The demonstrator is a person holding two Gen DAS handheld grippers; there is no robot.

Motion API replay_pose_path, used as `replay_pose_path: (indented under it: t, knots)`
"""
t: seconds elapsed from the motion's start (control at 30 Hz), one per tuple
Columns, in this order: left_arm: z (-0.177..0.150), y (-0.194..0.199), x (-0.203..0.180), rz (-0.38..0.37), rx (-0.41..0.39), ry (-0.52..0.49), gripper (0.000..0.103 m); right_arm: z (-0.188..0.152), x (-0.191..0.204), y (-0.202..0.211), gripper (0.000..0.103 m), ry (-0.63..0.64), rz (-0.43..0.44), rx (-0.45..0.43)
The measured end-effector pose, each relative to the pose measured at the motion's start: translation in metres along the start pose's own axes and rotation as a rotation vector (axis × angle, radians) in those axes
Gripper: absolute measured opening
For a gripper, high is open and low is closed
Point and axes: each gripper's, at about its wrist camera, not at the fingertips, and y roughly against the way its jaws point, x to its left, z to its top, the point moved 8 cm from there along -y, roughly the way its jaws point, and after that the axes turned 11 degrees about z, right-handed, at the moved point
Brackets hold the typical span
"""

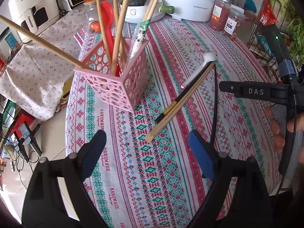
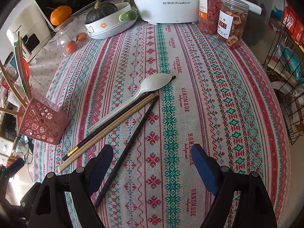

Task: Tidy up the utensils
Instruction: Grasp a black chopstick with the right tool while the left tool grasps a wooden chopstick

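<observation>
A pink perforated holder [image 1: 121, 81] stands on the patterned tablecloth and holds wooden chopsticks [image 1: 117, 38], a red spoon [image 1: 108, 19] and a wrapped pair of chopsticks. It also shows at the left in the right wrist view [image 2: 41, 123]. On the cloth lie a white spoon [image 2: 136, 96], a black chopstick with a gold band [image 2: 102, 133], wooden chopsticks [image 2: 106, 133] and a separate black chopstick [image 2: 129, 148]. My left gripper [image 1: 146, 148] is open and empty above the cloth. My right gripper [image 2: 152, 161] is open and empty, with the separate black chopstick passing by its left finger.
A white Royalstar cooker [image 2: 167, 1], two jars of dried fruit [image 2: 231, 26], a bowl with a dark squash [image 2: 106, 19] and oranges [image 2: 72, 46] stand at the back. A wire rack [image 2: 285, 87] with packets stands at the right. The table edge falls off at the left.
</observation>
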Motion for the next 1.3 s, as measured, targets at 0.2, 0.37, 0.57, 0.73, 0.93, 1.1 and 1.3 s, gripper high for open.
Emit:
replay_pose_path:
  t: [0.2,0.37,0.57,0.73,0.93,1.1,1.3]
  knots:
    - [-0.002,-0.001,-0.001,-0.002,-0.001,-0.019,0.088,0.005,0.007,-0.02,0.085,0.02,-0.032,0.01]
    - [-0.004,0.002,-0.004,-0.012,-0.01,-0.04,0.088,0.008,0.013,-0.035,0.076,0.082,-0.106,0.018]
    - [-0.006,0.007,-0.016,-0.014,-0.026,-0.087,0.087,0.009,0.007,-0.031,0.04,0.123,-0.14,0.015]
    - [-0.007,0.01,-0.034,-0.019,-0.035,-0.155,0.08,0.003,-0.006,-0.02,0.013,0.114,-0.079,0.036]
    - [-0.003,0.002,-0.064,-0.043,-0.021,-0.228,0.056,-0.009,-0.023,-0.005,0.007,0.073,-0.01,0.067]
    - [0.011,-0.013,-0.09,-0.046,-0.036,-0.296,0.036,-0.019,-0.041,0.011,0.006,0.039,0.004,0.091]
    - [0.04,-0.039,-0.104,-0.068,-0.042,-0.268,0.021,-0.029,-0.054,0.03,0.006,0.014,0.044,0.089]
